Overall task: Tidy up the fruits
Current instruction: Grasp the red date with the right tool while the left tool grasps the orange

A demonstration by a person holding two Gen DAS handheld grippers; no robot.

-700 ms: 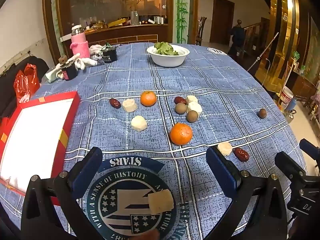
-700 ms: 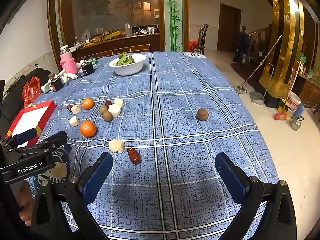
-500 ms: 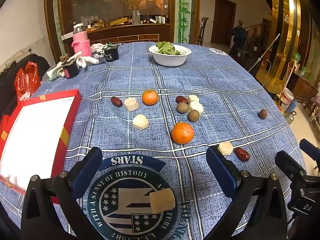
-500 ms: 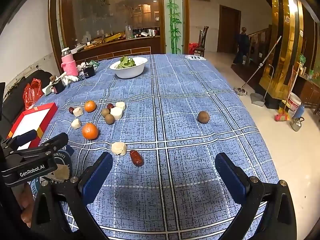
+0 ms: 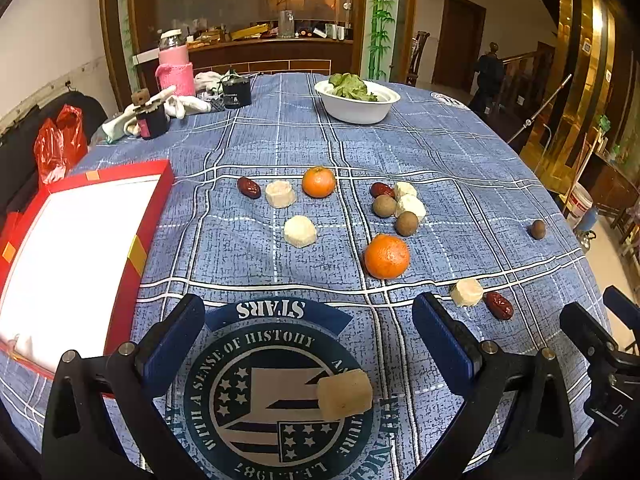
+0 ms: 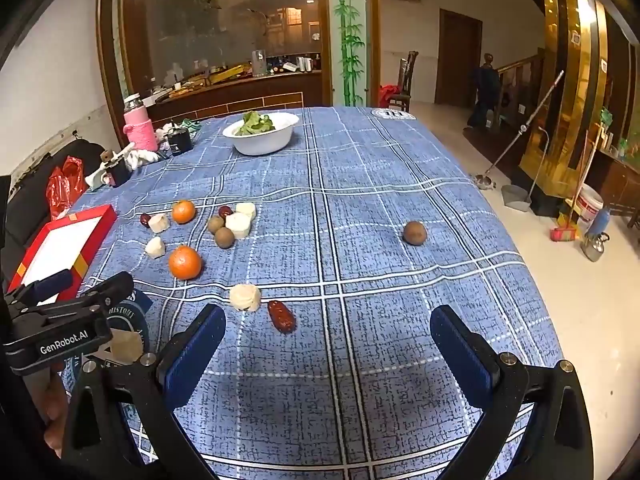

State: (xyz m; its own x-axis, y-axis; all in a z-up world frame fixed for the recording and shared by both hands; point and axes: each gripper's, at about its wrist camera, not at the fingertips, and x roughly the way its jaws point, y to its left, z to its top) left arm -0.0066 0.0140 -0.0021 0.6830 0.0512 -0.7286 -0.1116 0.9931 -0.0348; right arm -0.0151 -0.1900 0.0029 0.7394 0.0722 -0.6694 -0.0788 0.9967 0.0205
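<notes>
Blue plaid tablecloth over a big table, dim dining room behind. Fruit scattered mid-table: two oranges, near one and far one; red dates, pale cut chunks, brown round fruits clustered. One pale chunk sits on the round printed emblem, between the left gripper fingers, untouched. Left claw spread wide, empty. Right gripper also spread, empty, hovering near a date and chunk. Risk: round fruits likely roll if nudged; lone brown fruit lies toward the right table edge, could go off. Red box at left crowds that side; open cloth to the right.
</notes>
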